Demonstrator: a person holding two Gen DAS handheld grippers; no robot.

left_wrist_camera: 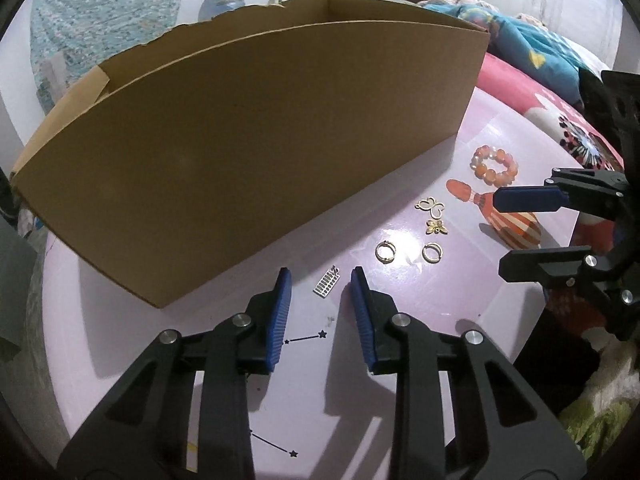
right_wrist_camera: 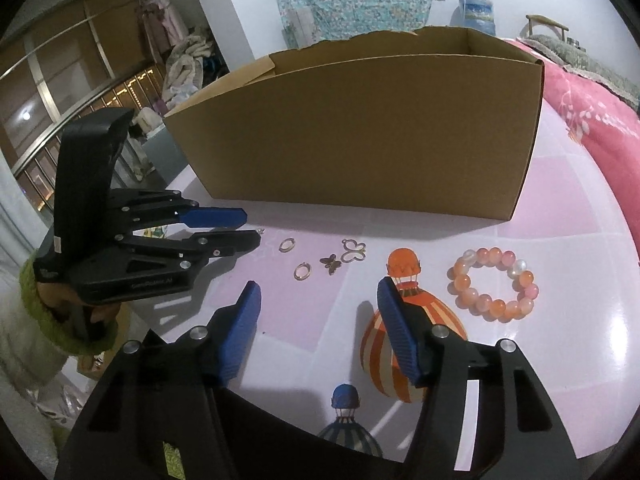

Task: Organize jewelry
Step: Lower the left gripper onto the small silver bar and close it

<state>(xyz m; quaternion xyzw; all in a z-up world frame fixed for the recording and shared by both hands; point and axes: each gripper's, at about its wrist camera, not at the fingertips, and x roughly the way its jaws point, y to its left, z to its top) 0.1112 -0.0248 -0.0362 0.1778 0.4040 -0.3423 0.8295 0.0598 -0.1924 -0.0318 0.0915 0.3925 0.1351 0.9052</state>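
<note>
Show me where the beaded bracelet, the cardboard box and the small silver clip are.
beaded bracelet [right_wrist_camera: 495, 285]: right wrist view, on a bead of its lower left arc.
cardboard box [left_wrist_camera: 248, 152]: left wrist view, on its near wall.
small silver clip [left_wrist_camera: 328, 281]: left wrist view, on its ridged middle.

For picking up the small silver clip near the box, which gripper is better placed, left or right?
Left. The left gripper is open with the silver clip lying right between its fingertips. The right gripper is open too, but sits nearer the beaded bracelet.
</note>
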